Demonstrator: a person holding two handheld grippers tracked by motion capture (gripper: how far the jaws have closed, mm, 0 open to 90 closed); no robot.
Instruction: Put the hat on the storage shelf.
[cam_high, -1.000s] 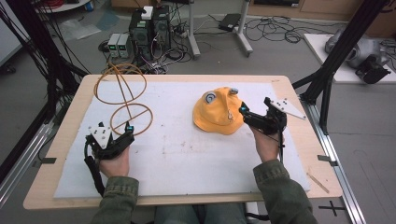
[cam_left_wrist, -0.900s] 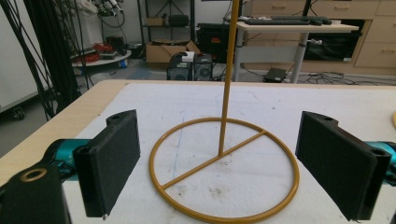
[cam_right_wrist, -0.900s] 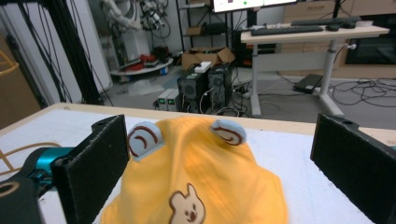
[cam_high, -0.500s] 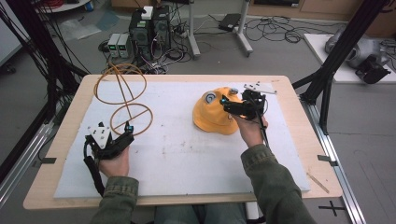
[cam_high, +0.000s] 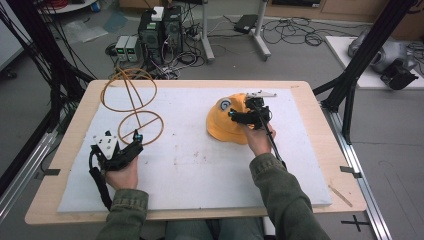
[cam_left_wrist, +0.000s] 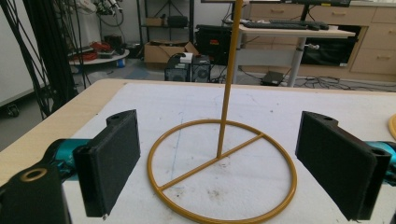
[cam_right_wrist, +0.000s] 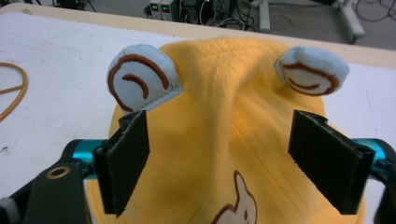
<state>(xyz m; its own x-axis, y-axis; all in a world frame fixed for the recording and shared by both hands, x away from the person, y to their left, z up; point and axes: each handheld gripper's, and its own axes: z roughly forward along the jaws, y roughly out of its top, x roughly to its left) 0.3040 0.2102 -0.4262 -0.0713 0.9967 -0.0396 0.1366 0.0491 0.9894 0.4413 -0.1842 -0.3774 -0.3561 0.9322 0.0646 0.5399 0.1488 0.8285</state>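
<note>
Your right gripper (cam_high: 235, 116) sits over the yellow hat (cam_high: 225, 125), and its jaws have just been closing in on it. In the right gripper view a raised ridge of the hat's crown runs up between the two black pads (cam_right_wrist: 126, 163), but both pads stand clear of the fabric on either side, so the grip is not yet made: the jaws are released, with the hat between them. Just beyond the left pad is one pale blue ear (cam_right_wrist: 140, 81) with a brown swirl stitched on it; beyond the right pad is the second ear (cam_right_wrist: 313, 70). Below the jaws, near the bottom edge of that view, a brown and white embroidered patch (cam_right_wrist: 236, 205) shows on the hat. The hat rests on the white mat (cam_high: 190, 165) covering the wooden table (cam_high: 310, 90).

Your left gripper (cam_high: 134, 150) rests low on the mat, well apart from the hat and off to its left. Its jaws are spread wide with nothing clamped. Straight ahead of them, between the pads as the left gripper view sees it, lies the round base of the gold wire stand (cam_left_wrist: 224, 172), flat on the mat, with a thin upright rod rising from the crossbar at its middle. In the high view the stand's upper ring (cam_high: 129, 90) stands farther out from that gripper.
</note>
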